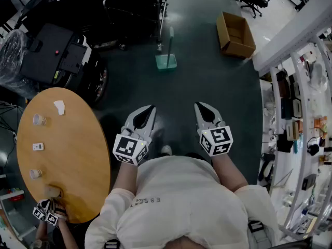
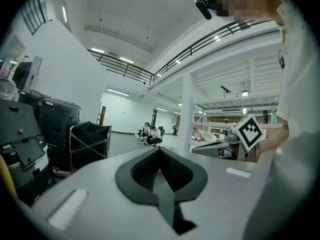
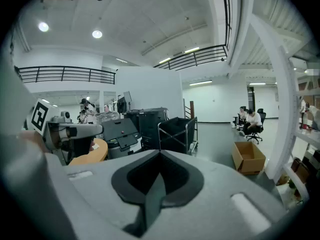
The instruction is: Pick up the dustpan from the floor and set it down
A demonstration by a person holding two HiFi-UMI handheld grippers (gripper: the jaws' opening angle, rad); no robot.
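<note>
The dustpan [image 1: 166, 61], pale green with an upright handle, stands on the dark floor well ahead of me, beyond both grippers. My left gripper [image 1: 149, 110] and right gripper [image 1: 202, 108] are held side by side in front of my chest, pointing toward it and far short of it. Both are shut with nothing between the jaws, as the left gripper view [image 2: 160, 151] and the right gripper view [image 3: 160, 154] show. The dustpan shows in neither gripper view.
An open cardboard box [image 1: 236, 34] lies on the floor at the right of the dustpan. A round wooden table [image 1: 78, 154] with small items stands at my left, another person's grippers [image 1: 46, 212] at its edge. Black machines [image 1: 57, 56] and a cart [image 1: 137, 9] stand behind it. Shelving [image 1: 298, 128] lines the right.
</note>
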